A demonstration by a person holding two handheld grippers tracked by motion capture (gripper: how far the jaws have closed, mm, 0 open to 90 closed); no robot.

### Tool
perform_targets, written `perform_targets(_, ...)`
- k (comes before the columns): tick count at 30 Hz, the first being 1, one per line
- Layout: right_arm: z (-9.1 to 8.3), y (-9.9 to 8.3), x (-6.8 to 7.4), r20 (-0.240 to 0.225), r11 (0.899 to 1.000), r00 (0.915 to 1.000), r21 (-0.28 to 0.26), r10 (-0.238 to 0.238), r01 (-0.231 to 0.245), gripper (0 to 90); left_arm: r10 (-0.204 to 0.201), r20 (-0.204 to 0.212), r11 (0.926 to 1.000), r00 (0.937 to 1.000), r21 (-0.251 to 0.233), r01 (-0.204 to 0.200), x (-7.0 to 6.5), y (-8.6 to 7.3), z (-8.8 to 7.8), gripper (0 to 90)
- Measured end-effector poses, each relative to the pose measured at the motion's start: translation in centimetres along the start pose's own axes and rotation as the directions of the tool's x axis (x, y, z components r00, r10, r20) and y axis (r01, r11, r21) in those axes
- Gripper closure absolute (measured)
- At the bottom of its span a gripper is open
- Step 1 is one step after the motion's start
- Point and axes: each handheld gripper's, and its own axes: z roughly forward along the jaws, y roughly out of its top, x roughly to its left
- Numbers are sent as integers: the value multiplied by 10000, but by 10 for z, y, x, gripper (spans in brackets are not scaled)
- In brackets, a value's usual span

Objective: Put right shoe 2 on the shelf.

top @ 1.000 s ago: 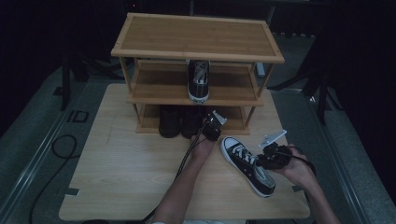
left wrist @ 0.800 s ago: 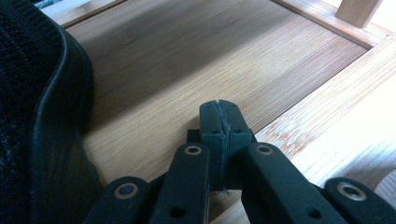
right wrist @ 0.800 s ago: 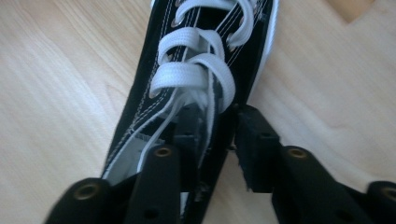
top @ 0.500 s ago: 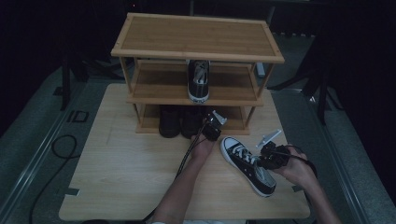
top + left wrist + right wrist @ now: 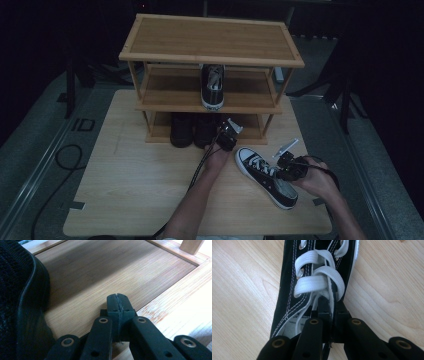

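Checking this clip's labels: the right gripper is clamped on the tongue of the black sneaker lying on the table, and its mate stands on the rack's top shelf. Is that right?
Not quite. The right gripper is clamped on the tongue of the black sneaker on the table, but the high view shows its mate on the middle shelf of the rack; the top shelf is bare.

A dim recording studio: black surroundings, stands (image 5: 345, 95) and floor cable (image 5: 55, 165) around a wooden table (image 5: 130, 200)

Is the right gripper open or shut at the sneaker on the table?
Shut. The right gripper has just been closing, and its jaws now pinch the tongue of the sneaker under the white laces.
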Motion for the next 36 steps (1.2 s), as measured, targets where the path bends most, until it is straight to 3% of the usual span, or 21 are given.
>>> perform_targets(8,-2,-4,-9,-773,9992,9968,-322,211,-237,886,7,26,10000,10000,-2,-7,0,0,0,900)
perform_targets(21,-11,0,-8,-807,9997,9966,-209,-174,157,888,3,7,10000,10000,-3,-3,0,0,0,900)
perform_targets(28,-24,2,-8,-1154,9975,9927,-638,-361,289,887,90,-57,10000,9999,-4,-90,0,0,0,900)
perform_targets(36,-40,7,-7,-1269,9960,9899,-706,-628,542,887,95,-58,10000,9999,-2,-95,1,0,0,900)
